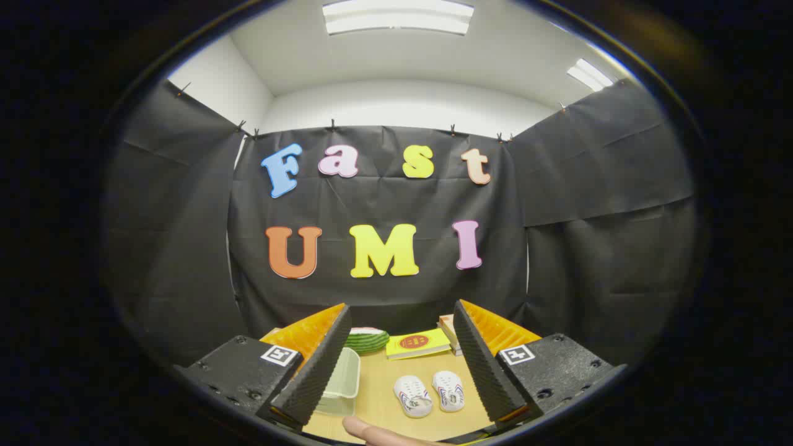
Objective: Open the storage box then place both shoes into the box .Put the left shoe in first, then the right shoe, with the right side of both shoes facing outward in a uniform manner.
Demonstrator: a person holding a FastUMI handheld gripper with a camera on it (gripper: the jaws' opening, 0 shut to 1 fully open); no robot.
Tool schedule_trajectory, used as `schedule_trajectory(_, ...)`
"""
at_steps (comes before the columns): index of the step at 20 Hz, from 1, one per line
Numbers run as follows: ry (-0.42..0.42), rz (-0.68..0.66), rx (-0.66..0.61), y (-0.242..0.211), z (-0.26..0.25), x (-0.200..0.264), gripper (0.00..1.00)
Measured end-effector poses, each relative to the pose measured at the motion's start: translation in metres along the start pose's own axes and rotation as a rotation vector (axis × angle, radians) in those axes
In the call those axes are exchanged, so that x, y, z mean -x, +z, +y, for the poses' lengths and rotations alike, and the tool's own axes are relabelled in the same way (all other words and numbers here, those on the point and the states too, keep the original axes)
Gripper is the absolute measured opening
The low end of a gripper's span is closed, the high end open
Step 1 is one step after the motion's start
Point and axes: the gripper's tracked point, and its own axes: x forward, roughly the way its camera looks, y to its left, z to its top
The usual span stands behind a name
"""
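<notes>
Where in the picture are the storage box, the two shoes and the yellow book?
storage box (pixel 342 373), gripper view, its pale side wall.
shoes (pixel 413 396), gripper view, top of the nearer shoe.
yellow book (pixel 418 344), gripper view, middle of its cover.

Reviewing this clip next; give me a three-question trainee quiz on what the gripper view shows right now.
1. True or false: the gripper is shut on a shoe.
2. Multiple choice: where does the storage box sit? A) on top of the yellow book; B) beside one finger, across from the pair of shoes; C) beyond the watermelon slice.
3. Fill in: the two shoes lie side by side on the ____, between the spread fingers.

Key
1. False: the fingers are spread apart and touch nothing.
2. B.
3. Table.
</notes>
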Motion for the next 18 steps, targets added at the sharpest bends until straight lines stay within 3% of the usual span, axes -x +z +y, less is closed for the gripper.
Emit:
schedule_trajectory(12, -0.016, 0.031, -0.026, -0.017, -0.007, -0.021, 1.00)
schedule_trajectory(18, -0.032, 0.117, -0.054, -0.058, -0.024, -0.062, 1.00)
